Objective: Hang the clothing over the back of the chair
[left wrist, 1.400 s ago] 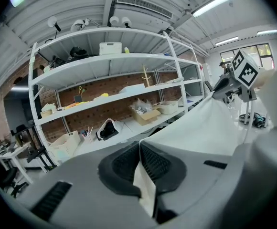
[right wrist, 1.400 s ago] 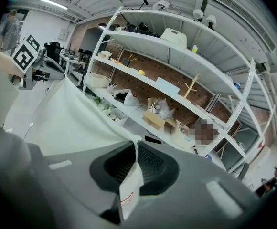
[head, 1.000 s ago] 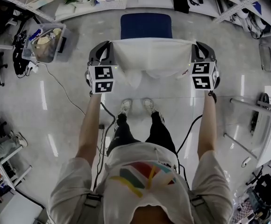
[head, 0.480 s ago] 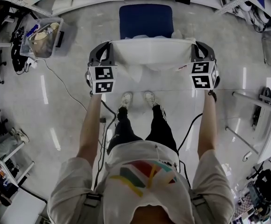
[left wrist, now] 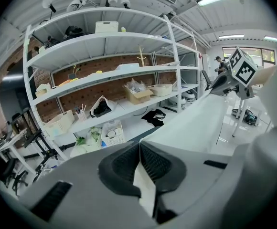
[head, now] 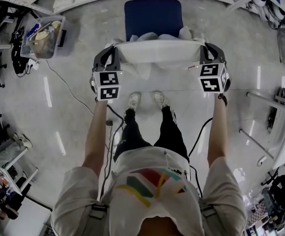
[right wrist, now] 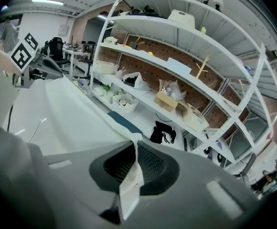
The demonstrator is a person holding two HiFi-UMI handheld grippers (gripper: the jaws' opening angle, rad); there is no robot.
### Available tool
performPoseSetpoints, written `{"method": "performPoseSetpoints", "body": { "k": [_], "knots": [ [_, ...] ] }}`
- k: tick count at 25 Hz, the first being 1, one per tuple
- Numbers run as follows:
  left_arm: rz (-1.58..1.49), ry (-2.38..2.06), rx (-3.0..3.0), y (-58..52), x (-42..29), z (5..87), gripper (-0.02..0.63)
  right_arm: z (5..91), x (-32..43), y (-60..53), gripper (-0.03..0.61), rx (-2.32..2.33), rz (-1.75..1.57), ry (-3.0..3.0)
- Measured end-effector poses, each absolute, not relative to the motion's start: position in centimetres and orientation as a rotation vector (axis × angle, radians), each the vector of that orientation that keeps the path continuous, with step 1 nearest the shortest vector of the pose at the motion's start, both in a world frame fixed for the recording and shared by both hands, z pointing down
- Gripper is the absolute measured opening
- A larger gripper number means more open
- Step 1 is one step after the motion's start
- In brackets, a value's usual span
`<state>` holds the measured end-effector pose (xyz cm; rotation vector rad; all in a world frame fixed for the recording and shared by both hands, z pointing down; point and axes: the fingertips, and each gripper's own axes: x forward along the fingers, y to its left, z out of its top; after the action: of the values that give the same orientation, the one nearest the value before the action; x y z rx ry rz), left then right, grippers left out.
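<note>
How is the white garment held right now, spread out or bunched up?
Spread out: the white garment stretches flat between the left tongs and the right tongs, each shut on an edge, by the blue chair.

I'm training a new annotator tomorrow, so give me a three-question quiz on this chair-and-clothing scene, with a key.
1. Multiple choice. The left gripper is: A open and empty; B shut on the white garment; C out of sight in every view.
2. True or false: the right gripper holds nothing.
3. Fill in: the chair beyond the garment is ___ in colour.
Key: 1 B; 2 false; 3 blue.
</note>
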<state>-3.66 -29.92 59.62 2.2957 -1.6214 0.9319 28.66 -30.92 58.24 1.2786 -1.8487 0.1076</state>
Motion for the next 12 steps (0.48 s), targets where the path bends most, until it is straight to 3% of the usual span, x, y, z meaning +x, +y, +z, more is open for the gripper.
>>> {"method": "performPoseSetpoints", "body": {
  "k": [12],
  "knots": [
    [0.956,-1.570,2.270,-28.1,-3.5,61.6,0.018,59.2,28.8,-29.8,0.021,1.305,0.131,-1.845]
  ]
}}
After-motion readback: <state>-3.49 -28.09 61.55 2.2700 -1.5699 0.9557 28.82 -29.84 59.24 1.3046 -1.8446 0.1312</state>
